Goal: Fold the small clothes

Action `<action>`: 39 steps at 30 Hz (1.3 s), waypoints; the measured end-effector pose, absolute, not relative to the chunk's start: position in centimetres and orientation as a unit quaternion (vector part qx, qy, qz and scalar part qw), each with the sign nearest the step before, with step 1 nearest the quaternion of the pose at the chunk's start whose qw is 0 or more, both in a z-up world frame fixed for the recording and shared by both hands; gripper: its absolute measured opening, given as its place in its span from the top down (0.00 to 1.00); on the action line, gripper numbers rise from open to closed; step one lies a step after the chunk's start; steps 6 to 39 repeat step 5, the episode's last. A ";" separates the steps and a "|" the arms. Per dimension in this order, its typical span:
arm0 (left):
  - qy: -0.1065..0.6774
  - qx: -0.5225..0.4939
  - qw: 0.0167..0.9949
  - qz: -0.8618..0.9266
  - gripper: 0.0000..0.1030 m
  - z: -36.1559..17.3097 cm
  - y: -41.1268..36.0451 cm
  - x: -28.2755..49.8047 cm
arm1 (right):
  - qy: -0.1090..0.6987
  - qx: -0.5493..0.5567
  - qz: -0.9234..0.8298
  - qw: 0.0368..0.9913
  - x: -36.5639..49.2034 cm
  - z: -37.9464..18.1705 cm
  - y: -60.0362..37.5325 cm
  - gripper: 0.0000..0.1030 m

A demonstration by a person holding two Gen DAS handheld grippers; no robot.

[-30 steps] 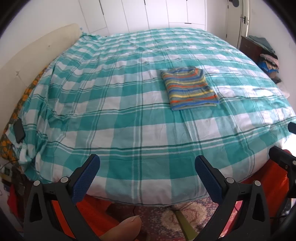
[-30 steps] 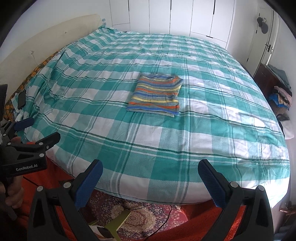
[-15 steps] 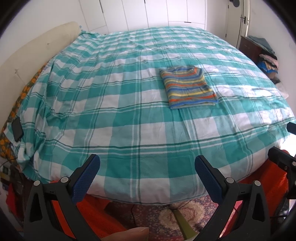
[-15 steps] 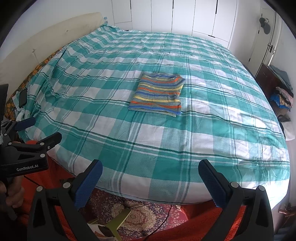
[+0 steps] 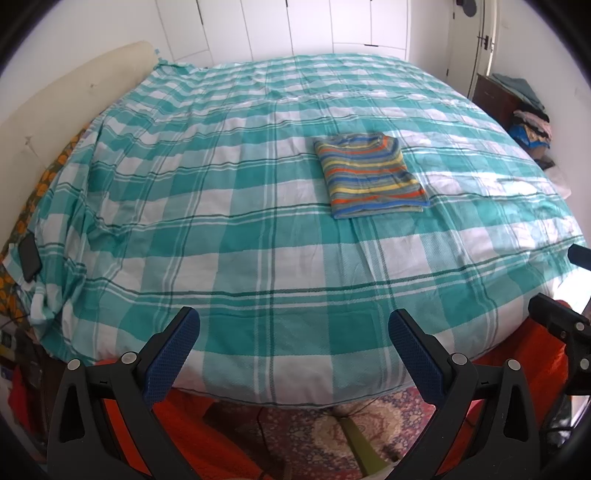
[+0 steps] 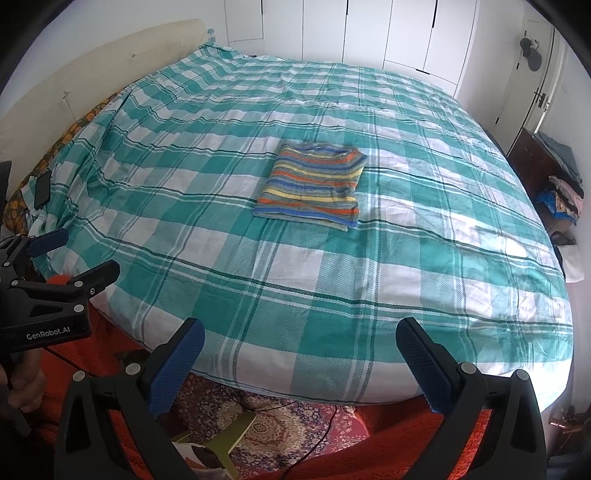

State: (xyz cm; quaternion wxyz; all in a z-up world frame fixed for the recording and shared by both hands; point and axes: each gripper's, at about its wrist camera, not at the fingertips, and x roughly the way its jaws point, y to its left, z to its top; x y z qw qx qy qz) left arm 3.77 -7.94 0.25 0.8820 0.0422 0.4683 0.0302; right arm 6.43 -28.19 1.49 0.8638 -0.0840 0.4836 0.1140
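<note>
Teal-and-white checks: the bed cover [image 5: 236, 229] fills most of the left wrist view, lying smooth with small creases.
Left view, clothing: a striped folded garment [image 5: 371, 175] in blue, orange, yellow and green lies flat on the cover, right of centre, well apart from both tools.
Left view, left hand-held gripper [image 5: 293, 345]: its 2 blue-padded fingers [image 5: 171, 352] stand wide apart and carry nothing, held above the near edge of the bed.
Left view, right hand-held gripper [image 5: 563, 325]: only a black part shows at the right margin; its spread cannot be told here.
Left view, surroundings: a patterned rug [image 5: 354, 432] lies below the bed edge, a dark phone [image 5: 28, 256] rests at the left side of the bed, and a pile of clothes [image 5: 532, 127] sits by the far right wall.
Right view, clothing: the striped folded garment [image 6: 314, 188] lies near the middle of the bed cover [image 6: 424, 258], a neat rectangle.
Right view, right hand-held gripper [image 6: 301, 354]: fingers [image 6: 423, 363] spread wide, empty, over the near bed edge.
Right view, left hand-held gripper [image 6: 66, 254]: seen from the side at the left margin, gripped by a hand [image 6: 20, 387], fingers apart.
Right view, background: white wardrobe doors [image 6: 369, 33] stand behind the bed.
</note>
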 end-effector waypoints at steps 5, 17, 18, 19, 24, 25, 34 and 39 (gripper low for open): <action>0.453 0.061 0.889 0.035 0.01 0.6 -8.5 3.5 | 0.482 -0.083 0.113 0.865 6.5 1.5 -28.4 0.01; 0.453 0.061 0.889 0.035 0.01 0.6 -8.5 3.5 | 0.482 -0.083 0.113 0.865 6.5 1.5 -28.4 0.01; 0.453 0.061 0.889 0.035 0.01 0.6 -8.5 3.5 | 0.482 -0.083 0.113 0.865 6.5 1.5 -28.4 0.01; 0.453 0.061 0.889 0.035 0.01 0.6 -8.5 3.5 | 0.482 -0.083 0.113 0.865 6.5 1.5 -28.4 0.01; 0.453 0.061 0.889 0.035 0.01 0.6 -8.5 3.5 | 0.482 -0.083 0.113 0.865 6.5 1.5 -28.4 0.01; 0.453 0.061 0.889 0.035 0.01 0.6 -8.5 3.5 | 0.482 -0.083 0.113 0.865 6.5 1.5 -28.4 0.01; 0.453 0.061 0.889 0.035 0.01 0.6 -8.5 3.5 | 0.482 -0.083 0.113 0.865 6.5 1.5 -28.4 0.01; 0.453 0.061 0.889 0.035 0.01 0.6 -8.5 3.5 | 0.482 -0.083 0.113 0.865 6.5 1.5 -28.4 0.01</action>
